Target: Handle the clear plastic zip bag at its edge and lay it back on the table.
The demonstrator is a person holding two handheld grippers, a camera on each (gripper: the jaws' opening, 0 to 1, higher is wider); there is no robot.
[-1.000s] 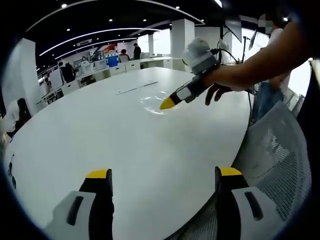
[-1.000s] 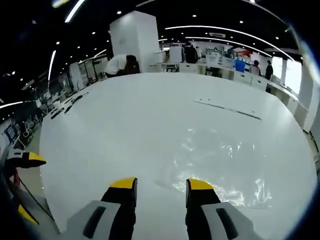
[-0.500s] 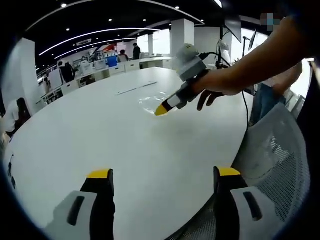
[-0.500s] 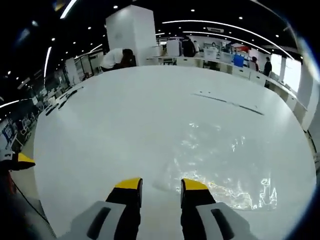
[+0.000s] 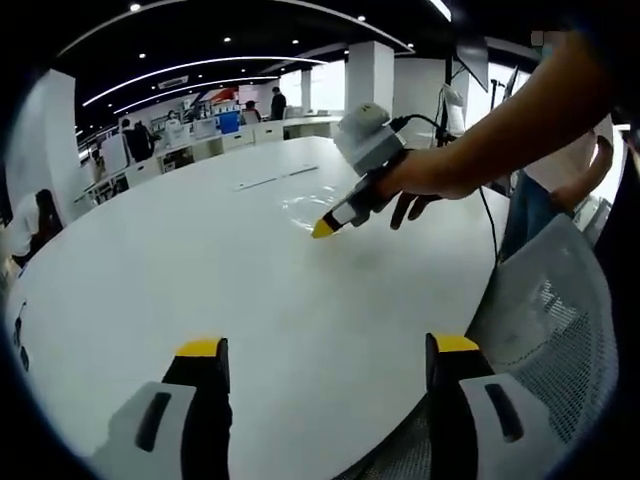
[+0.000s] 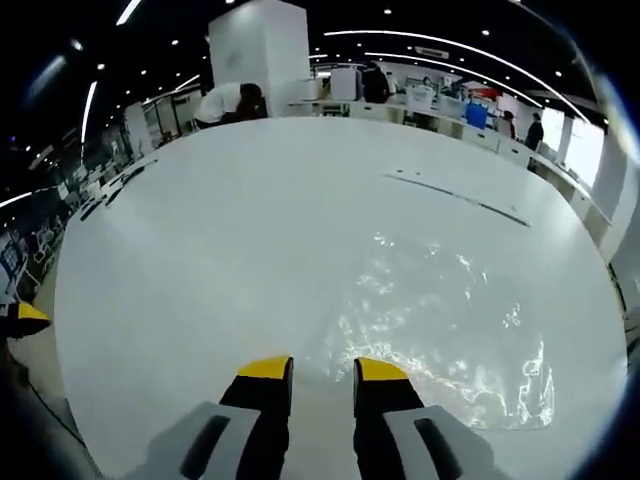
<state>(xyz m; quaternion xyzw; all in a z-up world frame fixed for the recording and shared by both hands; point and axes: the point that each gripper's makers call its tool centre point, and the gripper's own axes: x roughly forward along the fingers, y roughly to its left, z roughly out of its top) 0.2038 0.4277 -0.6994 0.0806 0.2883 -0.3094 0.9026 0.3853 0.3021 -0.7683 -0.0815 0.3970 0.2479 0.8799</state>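
clear zip bag (image 6: 450, 330) flat; right tool (image 6: 322, 368) narrower, closer than before.

The room was bright under ceiling strips and spot lights, and a window at the far wall was blown out white. The white desk (image 6: 250, 230) was nearly washed out. Glints sparkled on the bag (image 6: 440, 330). A soft shadow lay beneath the right claw (image 5: 322, 229). Fisheye bending curved the edges; far figures were soft.
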